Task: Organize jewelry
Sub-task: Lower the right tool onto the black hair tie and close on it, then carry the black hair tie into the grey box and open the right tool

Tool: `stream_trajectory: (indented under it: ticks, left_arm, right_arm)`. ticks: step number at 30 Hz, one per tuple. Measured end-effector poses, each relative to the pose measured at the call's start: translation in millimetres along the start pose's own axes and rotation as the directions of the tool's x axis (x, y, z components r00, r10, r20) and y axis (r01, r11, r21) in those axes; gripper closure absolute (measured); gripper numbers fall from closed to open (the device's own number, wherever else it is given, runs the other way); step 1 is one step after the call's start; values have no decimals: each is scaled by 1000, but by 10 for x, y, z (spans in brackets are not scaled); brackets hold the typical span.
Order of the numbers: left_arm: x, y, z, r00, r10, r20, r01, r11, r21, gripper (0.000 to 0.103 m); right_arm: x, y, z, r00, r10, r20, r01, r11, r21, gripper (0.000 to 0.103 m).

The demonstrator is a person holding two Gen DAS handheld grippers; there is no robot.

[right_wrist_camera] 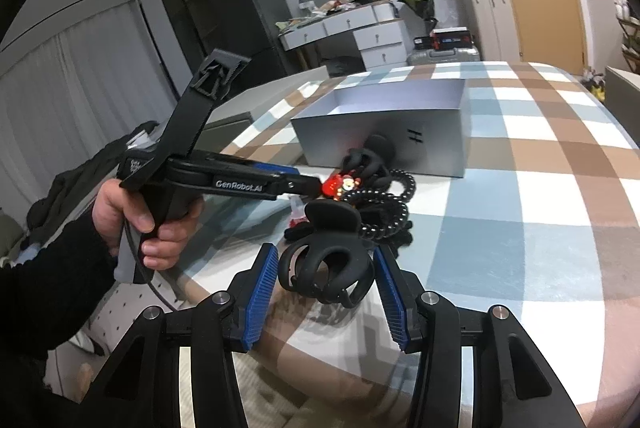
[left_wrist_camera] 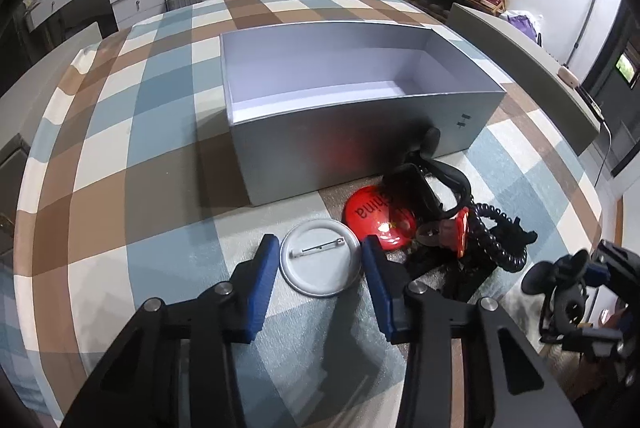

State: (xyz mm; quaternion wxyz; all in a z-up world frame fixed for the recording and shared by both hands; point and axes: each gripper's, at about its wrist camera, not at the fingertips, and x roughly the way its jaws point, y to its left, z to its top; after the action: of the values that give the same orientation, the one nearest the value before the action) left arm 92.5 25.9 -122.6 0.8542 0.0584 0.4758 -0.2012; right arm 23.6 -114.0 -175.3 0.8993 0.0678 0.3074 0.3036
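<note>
The left tool [left_wrist_camera: 320, 260] points steeply down at the checked desk [left_wrist_camera: 160, 132], its blue fingers [left_wrist_camera: 264, 268] partly apart on either side of a white pin badge [left_wrist_camera: 320, 264] lying back-up. Whether the pads touch the badge's rim cannot be told. In the right wrist view a hand [right_wrist_camera: 148, 224] in a dark sleeve grips this tool's pistol handle, its body reaching level toward 3 o'clock.

At 2 o'clock from the white badge a red badge [left_wrist_camera: 374, 222] lies partly under a black heap: a coiled hair tie [left_wrist_camera: 500, 240], a small red ornament [left_wrist_camera: 460, 232] and dark clips. Beyond it at 12 o'clock stands an open silver box [left_wrist_camera: 352, 140].

The right tool [right_wrist_camera: 326, 268] tilts gently downward, its fingers [right_wrist_camera: 262, 288] partly apart and closed on a black claw clip [right_wrist_camera: 324, 260] lifted above the desk. In the left wrist view this tool [left_wrist_camera: 560, 280] shows at 3 o'clock from the heap, clip at its tip.
</note>
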Motion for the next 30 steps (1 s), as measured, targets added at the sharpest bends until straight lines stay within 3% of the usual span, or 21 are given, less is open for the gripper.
stream_trajectory:
  ticks: [8, 18, 22, 30]
  left_arm:
    - [-51, -6, -30, 999, 25, 20, -25, 1000, 6, 66]
    - [-481, 37, -5, 981, 111, 160, -101, 993, -65, 66]
    - [-656, 43, 73, 966, 125, 225, -108, 990, -86, 66]
    - [-744, 94, 307, 953, 108, 283, -82, 991, -103, 66]
  right_arm:
    - [-159, -59, 23, 998, -43, 44, 42, 999, 25, 55]
    - [-321, -120, 201, 992, -64, 107, 60, 997, 38, 55]
    - [-377, -152, 397, 988, -54, 147, 49, 998, 39, 55]
    - [-358, -173, 975, 981, 12, 194, -12, 1000, -1, 55]
